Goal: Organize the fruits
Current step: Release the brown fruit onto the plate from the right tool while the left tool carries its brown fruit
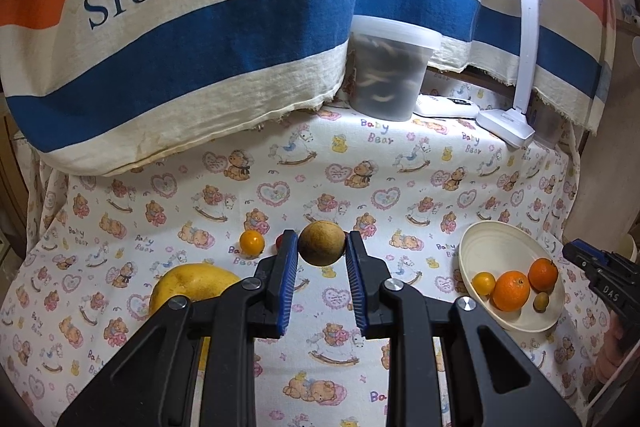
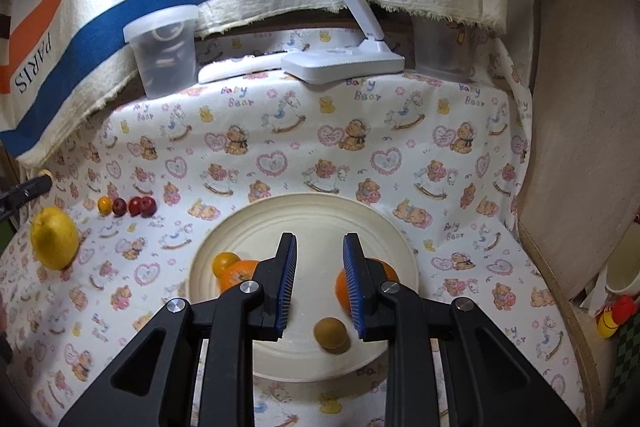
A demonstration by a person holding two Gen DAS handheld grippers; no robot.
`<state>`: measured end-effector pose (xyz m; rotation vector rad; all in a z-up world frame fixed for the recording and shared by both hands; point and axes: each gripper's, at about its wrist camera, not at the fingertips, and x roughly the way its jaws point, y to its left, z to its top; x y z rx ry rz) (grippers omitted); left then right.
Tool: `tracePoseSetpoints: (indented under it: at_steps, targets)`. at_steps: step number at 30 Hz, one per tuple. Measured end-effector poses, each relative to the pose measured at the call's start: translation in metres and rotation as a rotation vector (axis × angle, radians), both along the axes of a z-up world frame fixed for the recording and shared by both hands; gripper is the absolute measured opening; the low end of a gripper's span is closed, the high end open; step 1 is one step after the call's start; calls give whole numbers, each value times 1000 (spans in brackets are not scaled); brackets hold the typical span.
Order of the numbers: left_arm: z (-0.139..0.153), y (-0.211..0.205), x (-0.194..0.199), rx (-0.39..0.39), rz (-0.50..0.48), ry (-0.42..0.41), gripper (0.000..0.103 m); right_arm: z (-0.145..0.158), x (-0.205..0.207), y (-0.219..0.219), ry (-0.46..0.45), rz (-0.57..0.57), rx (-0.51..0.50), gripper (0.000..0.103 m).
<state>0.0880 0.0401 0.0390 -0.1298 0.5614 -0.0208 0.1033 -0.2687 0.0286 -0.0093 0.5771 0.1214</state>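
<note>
1. The left gripper (image 1: 321, 247) is clamped on a round brownish fruit (image 1: 321, 243), held at the fingertips above the printed cloth (image 1: 320, 183) that covers the table.
2. Just behind its left finger a small yellow-orange fruit (image 1: 252, 242) lies on the cloth, with a sliver of something red (image 1: 279, 241) beside it; the right wrist view shows this as a row of small red fruits (image 2: 138, 206) next to the yellow one.
3. A large yellow fruit (image 1: 196, 285) lies near the left gripper's left arm, partly hidden by it.
4. The cream bowl (image 1: 480, 239) stands well to the right, holding two oranges (image 1: 511, 290), a small yellow fruit (image 1: 483, 283) and a small olive-brown fruit (image 1: 542, 301).
5. The right gripper (image 2: 320, 249) hangs over that bowl with its jaws drawn in and nothing between them; the olive-brown fruit lies below, near its right finger, though I cannot tell how far beneath.
6. At the back, a striped "PARIS" cloth (image 1: 180, 27) hangs down over the table's far edge. A lidded plastic tub (image 1: 390, 67), a flat white device (image 1: 446, 106) and a white desk lamp (image 1: 506, 125) stand along there.
7. The middle of the cloth between the fruits and the bowl lies open. A wooden panel (image 2: 580, 107) bounds the table's right edge.
</note>
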Motion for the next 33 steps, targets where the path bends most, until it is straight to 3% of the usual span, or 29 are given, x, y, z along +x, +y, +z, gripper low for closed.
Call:
tracePoseSetpoints:
  at_steps: [10,16,18,19,20,29,32,33]
  targets:
    - [1,23,0,-49,40,5,23,20,-4,60,-21,83,-43,30]
    - [6,32,-3,-56,55,-21,23,23,16,104,3,149,-34,31]
    - [4,34,-1,-47,69,-19,23,22,25,117,24,161,-23,41]
    - [3,37,1,-40,84,-14,23,21,31,125,34,164,-10,60]
    - [1,39,3,-42,90,-9,23,19,35,130,37,162,3,68]
    - [-5,63,9,-91,130,15,23,-10,81,191,142,206,-42,66]
    - [-7,66,11,-108,130,23,23,-24,104,206,224,225,-34,51]
    - [-8,66,12,-105,132,27,23,-28,112,208,246,230,-21,50]
